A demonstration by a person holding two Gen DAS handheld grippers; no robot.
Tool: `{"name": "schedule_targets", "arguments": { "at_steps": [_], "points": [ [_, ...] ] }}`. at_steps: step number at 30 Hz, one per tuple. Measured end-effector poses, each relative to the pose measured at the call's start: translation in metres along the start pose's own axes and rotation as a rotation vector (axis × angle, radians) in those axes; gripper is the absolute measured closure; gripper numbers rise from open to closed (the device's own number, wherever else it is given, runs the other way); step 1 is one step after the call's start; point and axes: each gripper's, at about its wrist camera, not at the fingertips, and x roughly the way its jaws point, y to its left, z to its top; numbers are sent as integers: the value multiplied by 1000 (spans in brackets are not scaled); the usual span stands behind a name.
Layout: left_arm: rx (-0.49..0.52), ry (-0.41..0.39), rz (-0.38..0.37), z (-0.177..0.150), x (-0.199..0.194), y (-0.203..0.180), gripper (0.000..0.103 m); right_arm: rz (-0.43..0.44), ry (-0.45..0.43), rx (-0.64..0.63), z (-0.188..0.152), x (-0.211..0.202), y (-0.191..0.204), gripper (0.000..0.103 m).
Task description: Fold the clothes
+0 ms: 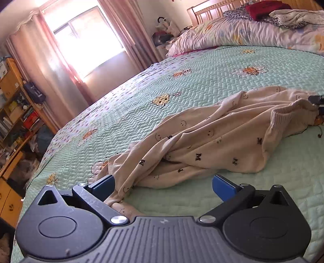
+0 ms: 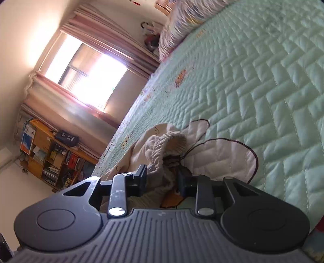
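A cream garment (image 1: 202, 141) printed with smiley faces and letters lies crumpled on the green quilted bedspread (image 1: 202, 70). My left gripper (image 1: 164, 185) hangs open and wide just above the bedspread, nothing pressed between its blue pads. One end of the garment trails past its left finger (image 1: 103, 185). At the far right, the garment's ribbed band reaches my right gripper (image 1: 318, 101). In the right wrist view the garment (image 2: 162, 141) is bunched in front of my right gripper (image 2: 163, 175). Loose cloth sits between its parted fingers, with a gap beside the right finger (image 2: 183, 179).
A folded duvet (image 1: 243, 32) and a pile of clothes (image 1: 273, 12) lie at the head of the bed by the wooden headboard (image 1: 206, 10). A cluttered bookshelf (image 1: 16, 111) stands past the bed's left edge, under a curtained window (image 1: 87, 40).
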Motion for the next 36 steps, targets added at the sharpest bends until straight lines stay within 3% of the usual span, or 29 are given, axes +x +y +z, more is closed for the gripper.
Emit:
{"name": "schedule_targets", "arguments": {
  "at_steps": [1, 3, 4, 8, 15, 19, 20, 22, 23, 25, 27, 31, 36],
  "points": [
    [1, 1, 34, -1, 3, 3, 1, -15, -29, -36, -2, -3, 5, 60],
    [-23, 0, 80, -2, 10, 12, 4, -26, -85, -101, -6, -9, 15, 39],
    [-48, -3, 79, -2, 13, 18, 5, -23, -113, -121, -8, -14, 18, 37],
    [-37, 12, 149, -2, 32, 34, 11, -48, -207, -133, -5, -29, 14, 32],
    [120, 32, 214, 8, 67, 22, 14, -69, -205, -41, 3, -15, -13, 28],
    [170, 55, 208, 10, 78, 10, 9, -62, -197, -50, -1, -15, -13, 27],
    [167, 65, 204, 9, 82, 10, 13, -59, -193, -54, -1, -14, -12, 27],
    [151, 105, 172, 10, 90, 12, 38, -52, -186, -58, -1, -13, -13, 26],
    [143, 126, 155, 11, 95, 13, 62, -49, -182, -58, -1, -12, -14, 26],
    [105, 161, 121, 12, 102, 18, 72, -48, -179, -53, -1, -12, -15, 25],
    [65, 153, 103, 15, 102, 25, 96, -45, -178, -50, -1, -12, -16, 25],
    [11, 104, 114, 36, 98, 45, 99, -48, -175, -50, 0, -10, -16, 25],
    [-7, 11, 253, 107, 107, 84, 99, -50, -178, -50, 1, -7, -18, 25]
  ]
}}
